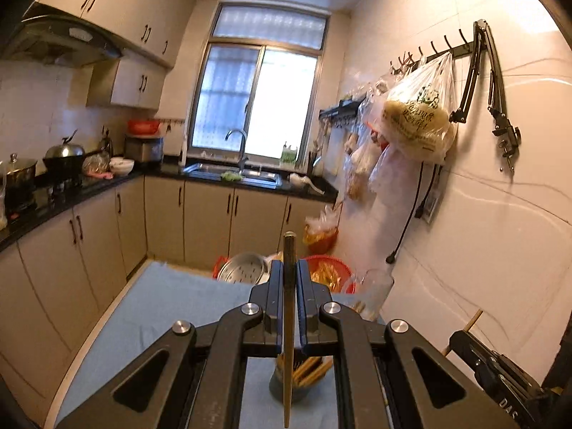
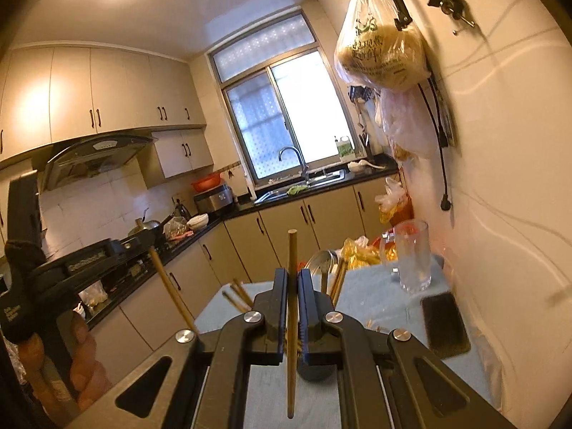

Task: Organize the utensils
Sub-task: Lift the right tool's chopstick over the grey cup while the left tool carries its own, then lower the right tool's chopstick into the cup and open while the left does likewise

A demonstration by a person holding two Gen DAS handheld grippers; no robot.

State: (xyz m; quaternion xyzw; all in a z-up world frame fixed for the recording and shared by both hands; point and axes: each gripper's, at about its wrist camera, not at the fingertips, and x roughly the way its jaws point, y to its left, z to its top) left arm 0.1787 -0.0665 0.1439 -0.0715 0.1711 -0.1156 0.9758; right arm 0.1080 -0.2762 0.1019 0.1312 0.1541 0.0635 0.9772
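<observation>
My left gripper (image 1: 289, 275) is shut on a wooden chopstick (image 1: 289, 250) that stands upright between the fingers, above a dark round holder (image 1: 289, 388) with several chopsticks in it. My right gripper (image 2: 292, 282) is shut on another wooden chopstick (image 2: 292, 250), also upright, over the dark holder (image 2: 316, 370), from which several chopsticks (image 2: 236, 295) stick out. The left gripper (image 2: 89, 261) with its chopstick (image 2: 171, 293) shows at the left of the right wrist view. The right gripper's body (image 1: 500, 371) shows at the lower right of the left wrist view.
The blue-clothed table (image 1: 161, 307) stands against the tiled wall. A clear glass cup (image 2: 413, 255) and a dark phone (image 2: 445, 323) lie on it at the right. A metal steamer (image 1: 243, 268) and red basket (image 1: 332, 273) sit beyond its far edge. Bags (image 1: 414, 118) hang on the wall.
</observation>
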